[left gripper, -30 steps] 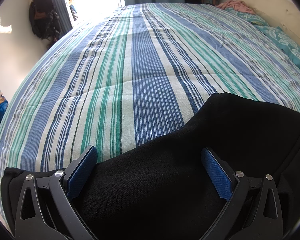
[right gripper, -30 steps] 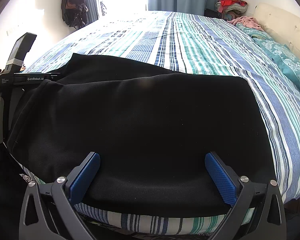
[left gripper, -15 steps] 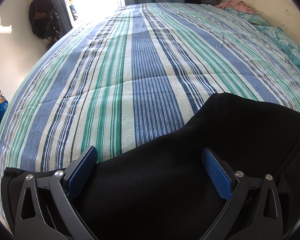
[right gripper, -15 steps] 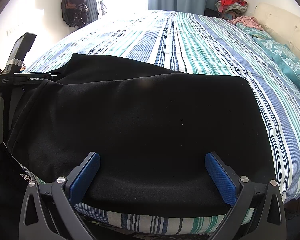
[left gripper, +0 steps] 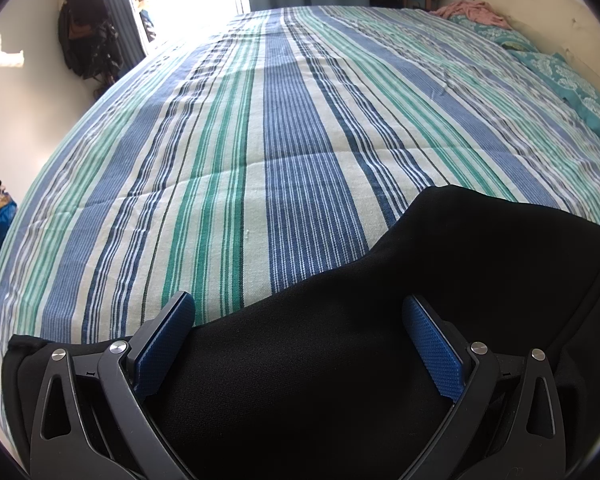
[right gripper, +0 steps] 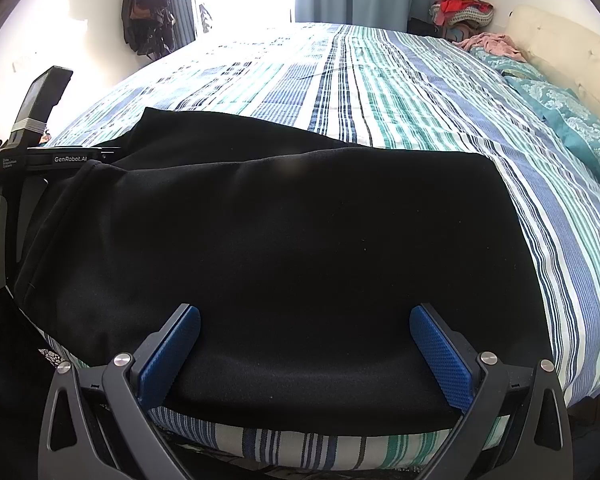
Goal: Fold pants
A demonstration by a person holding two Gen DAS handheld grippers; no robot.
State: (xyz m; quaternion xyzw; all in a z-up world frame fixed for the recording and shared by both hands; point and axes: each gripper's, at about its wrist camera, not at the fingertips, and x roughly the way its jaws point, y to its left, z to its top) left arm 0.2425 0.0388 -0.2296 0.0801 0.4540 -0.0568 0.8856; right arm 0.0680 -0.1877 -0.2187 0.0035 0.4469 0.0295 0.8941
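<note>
Black pants [right gripper: 292, 236] lie flat on the striped bed sheet [right gripper: 420, 92] at the near edge of the bed. In the left wrist view the pants [left gripper: 380, 344] fill the lower right. My left gripper [left gripper: 300, 340] is open, its blue pads spread wide above the black cloth near one end. My right gripper [right gripper: 304, 352] is open, its pads spread over the near edge of the pants. Neither holds the cloth. The left gripper's body [right gripper: 32, 160] shows at the left end of the pants in the right wrist view.
The striped sheet [left gripper: 280, 128] stretches far beyond the pants. Teal pillows [right gripper: 572, 120] and a cream headboard [right gripper: 560, 56] are at the right. A pile of clothes [right gripper: 460, 12] sits in the far corner. Dark bags [right gripper: 144, 24] hang on the wall by the bright window.
</note>
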